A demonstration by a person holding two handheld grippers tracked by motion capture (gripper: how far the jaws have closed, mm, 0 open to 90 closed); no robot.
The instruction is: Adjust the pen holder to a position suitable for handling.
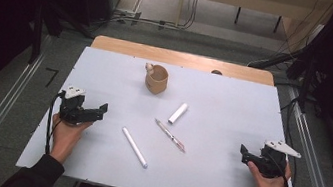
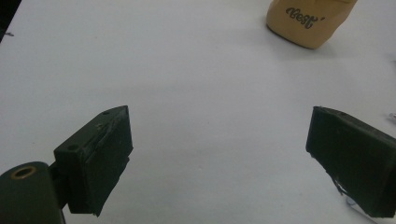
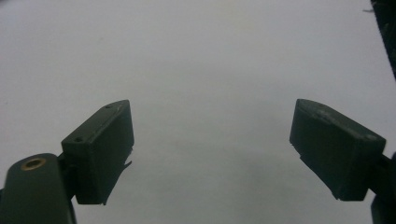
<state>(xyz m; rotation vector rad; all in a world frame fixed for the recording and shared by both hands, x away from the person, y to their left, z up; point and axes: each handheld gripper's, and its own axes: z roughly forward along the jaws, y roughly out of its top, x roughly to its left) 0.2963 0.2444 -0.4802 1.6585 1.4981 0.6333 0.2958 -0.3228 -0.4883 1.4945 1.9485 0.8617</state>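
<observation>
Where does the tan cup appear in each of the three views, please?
High view: the tan cup stands upright at the far middle of the white board.
Left gripper view: top right corner, cut by the edge.
Right gripper view: not in it.
Shared landmark: the white board.

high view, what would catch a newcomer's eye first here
The tan wooden cup stands upright near the far middle of the white table. In front of it, three slim things lie apart: a short white tube, a thin clear pen and a long white marker. The left claw and right claw rest open at either side.
</observation>
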